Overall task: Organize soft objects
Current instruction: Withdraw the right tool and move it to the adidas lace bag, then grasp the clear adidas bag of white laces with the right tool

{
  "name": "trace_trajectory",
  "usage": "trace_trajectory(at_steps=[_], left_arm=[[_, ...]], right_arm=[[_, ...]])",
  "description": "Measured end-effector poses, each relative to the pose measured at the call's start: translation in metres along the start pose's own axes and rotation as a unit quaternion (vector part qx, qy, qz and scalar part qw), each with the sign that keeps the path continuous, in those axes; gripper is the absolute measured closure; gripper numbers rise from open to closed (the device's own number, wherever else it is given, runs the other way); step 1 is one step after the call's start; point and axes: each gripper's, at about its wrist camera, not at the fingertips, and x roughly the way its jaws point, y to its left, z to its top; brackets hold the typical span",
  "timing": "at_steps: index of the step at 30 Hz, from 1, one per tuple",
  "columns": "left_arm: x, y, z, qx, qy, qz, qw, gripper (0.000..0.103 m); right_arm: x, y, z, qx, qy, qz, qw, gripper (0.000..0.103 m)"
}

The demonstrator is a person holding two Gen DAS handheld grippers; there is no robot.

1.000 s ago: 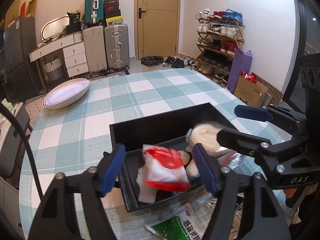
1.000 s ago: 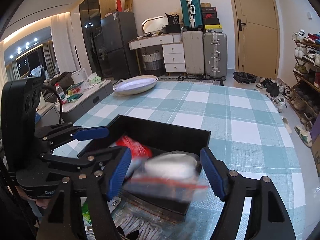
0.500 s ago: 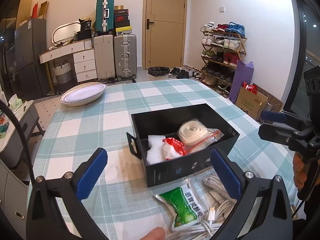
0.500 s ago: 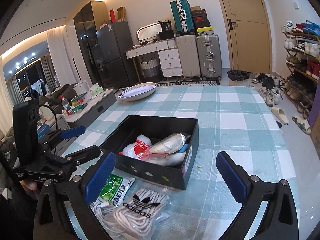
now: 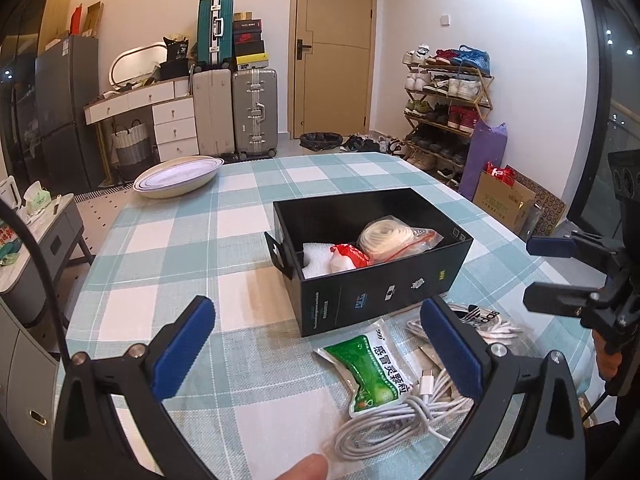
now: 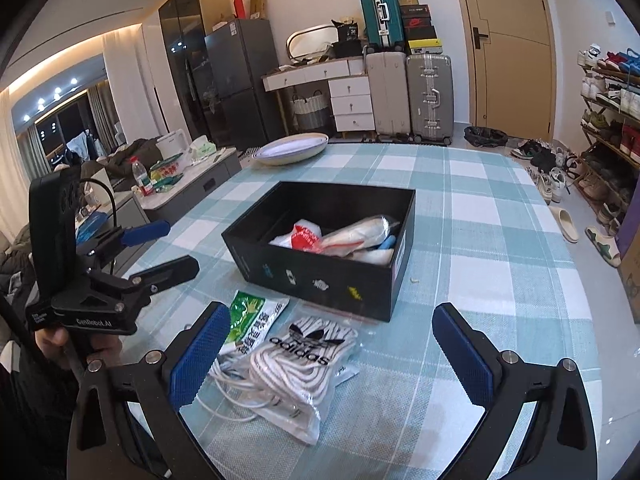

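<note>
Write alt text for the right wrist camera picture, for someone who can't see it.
An open hand-held gripper hovers over a checked table, above a bag of white laces and a green sachet. Behind them a black box holds soft packets; the other hand-held gripper is at left.

A lived-in home, main room of an apt: a table (image 5: 168,240) w/ a teal-and-white checked cloth stands in front of a tan door (image 5: 334,48), w/ a loaded shoe rack (image 5: 448,108) and loose shoes on the floor beside it. Hard-shell suitcases (image 5: 234,112) are stacked by a white drawer unit (image 5: 172,128), next to a dark fridge (image 6: 240,88). A side counter (image 6: 188,176) holds a kettle, tissues & a water bottle; a shallow bowl (image 5: 178,176) sits on the table's far corner.
</note>
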Motion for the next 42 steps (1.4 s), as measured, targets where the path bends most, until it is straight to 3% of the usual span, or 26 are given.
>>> trace_trajectory(at_steps=[8,18,29,42], left_arm=[[0.004,0.0,-0.002,0.008,0.01,-0.004,0.9999,0.0],[0.007,-0.003,-0.006,0.022,0.014,0.0,0.9997,0.0],[0.011,-0.006,-0.008,0.025,0.024,-0.005,0.9994,0.0],[0.015,-0.008,-0.011,0.028,0.032,-0.005,0.9991,0.0]], right_arm=[[0.012,0.011,-0.008,-0.031,0.027,0.0,0.999,0.001],[0.037,0.013,-0.017,-0.023,0.07,0.003,0.997,0.001],[0.042,0.019,-0.021,-0.026,0.082,0.022,0.996,0.001],[0.05,-0.001,-0.026,-0.001,0.114,0.02,0.993,0.001]])
